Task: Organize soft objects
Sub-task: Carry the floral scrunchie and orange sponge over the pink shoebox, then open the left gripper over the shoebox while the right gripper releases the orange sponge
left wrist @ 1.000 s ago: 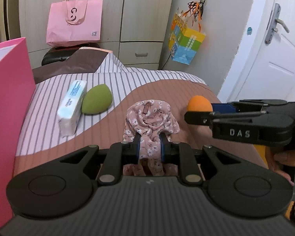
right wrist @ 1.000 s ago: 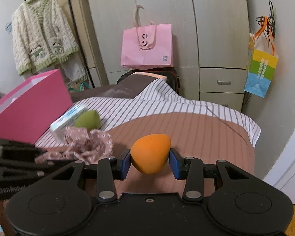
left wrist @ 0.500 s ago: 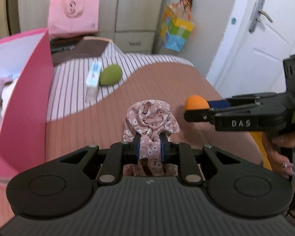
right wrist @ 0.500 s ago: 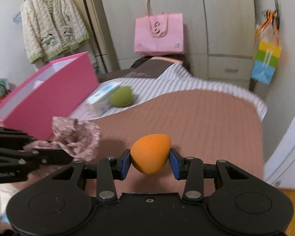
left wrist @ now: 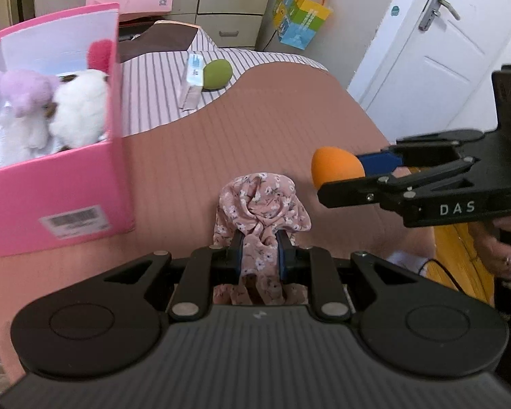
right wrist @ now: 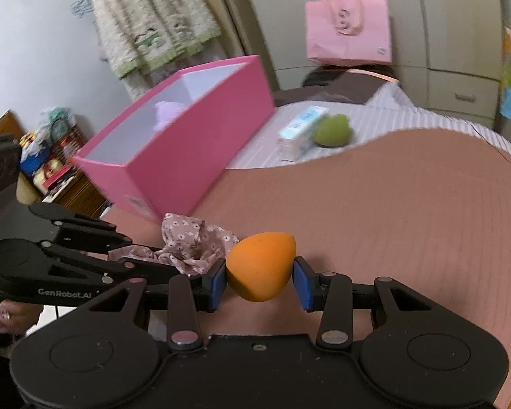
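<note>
My left gripper is shut on a pink floral fabric scrunchie, held above the brown bedspread. My right gripper is shut on an orange egg-shaped sponge, which also shows at the right of the left wrist view as the orange sponge. The scrunchie hangs just left of the sponge. An open pink box stands at the left with a purple plush and white plush inside. A green sponge and a tissue pack lie far back on the striped sheet.
The pink box sits on the bed's left side. A pink shopping bag stands by the wardrobe, a colourful bag hangs on the wall, and a white door is at the right. A hand holds the right gripper.
Both grippers have drawn back and up with their loads and swung left. The pink box has come into fuller view and its plush contents now show.
</note>
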The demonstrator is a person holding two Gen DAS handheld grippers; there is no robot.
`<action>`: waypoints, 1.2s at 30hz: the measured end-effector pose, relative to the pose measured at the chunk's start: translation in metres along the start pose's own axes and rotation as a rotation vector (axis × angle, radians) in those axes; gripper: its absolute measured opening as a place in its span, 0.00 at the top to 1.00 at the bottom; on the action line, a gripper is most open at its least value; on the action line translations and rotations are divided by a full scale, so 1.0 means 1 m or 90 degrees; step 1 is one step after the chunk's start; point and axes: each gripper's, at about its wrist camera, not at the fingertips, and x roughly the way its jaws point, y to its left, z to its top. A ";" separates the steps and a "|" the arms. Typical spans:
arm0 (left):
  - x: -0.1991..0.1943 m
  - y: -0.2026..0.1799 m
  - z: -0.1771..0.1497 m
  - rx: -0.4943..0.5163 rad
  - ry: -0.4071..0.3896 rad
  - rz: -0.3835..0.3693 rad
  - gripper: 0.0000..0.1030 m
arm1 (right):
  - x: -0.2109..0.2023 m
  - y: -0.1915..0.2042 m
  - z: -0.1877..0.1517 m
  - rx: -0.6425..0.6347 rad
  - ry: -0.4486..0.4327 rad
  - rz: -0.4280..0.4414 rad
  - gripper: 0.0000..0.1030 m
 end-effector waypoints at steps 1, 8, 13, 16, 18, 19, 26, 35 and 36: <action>-0.007 0.002 -0.002 0.004 0.002 0.000 0.84 | -0.002 0.006 0.003 -0.010 0.002 0.004 0.55; -0.061 0.019 -0.005 0.045 -0.019 0.024 0.83 | -0.006 0.065 0.032 -0.092 0.021 0.050 0.55; -0.100 0.046 -0.002 0.026 -0.086 0.037 0.83 | -0.005 0.100 0.054 -0.143 -0.007 0.078 0.55; -0.112 0.068 0.004 0.002 -0.119 0.053 0.83 | 0.000 0.113 0.067 -0.163 -0.026 0.082 0.54; -0.116 0.082 0.008 -0.013 -0.135 0.063 0.83 | 0.007 0.119 0.077 -0.170 -0.037 0.077 0.54; -0.119 0.090 0.011 -0.021 -0.143 0.066 0.83 | 0.010 0.122 0.083 -0.173 -0.044 0.073 0.54; -0.110 0.133 0.037 -0.058 -0.168 0.118 0.83 | 0.051 0.130 0.120 -0.192 -0.074 0.030 0.54; -0.066 0.179 0.067 -0.109 -0.173 0.198 0.82 | 0.110 0.115 0.163 -0.200 -0.060 0.026 0.54; -0.061 0.183 0.069 -0.120 -0.169 0.204 0.82 | 0.116 0.115 0.165 -0.203 -0.056 0.020 0.54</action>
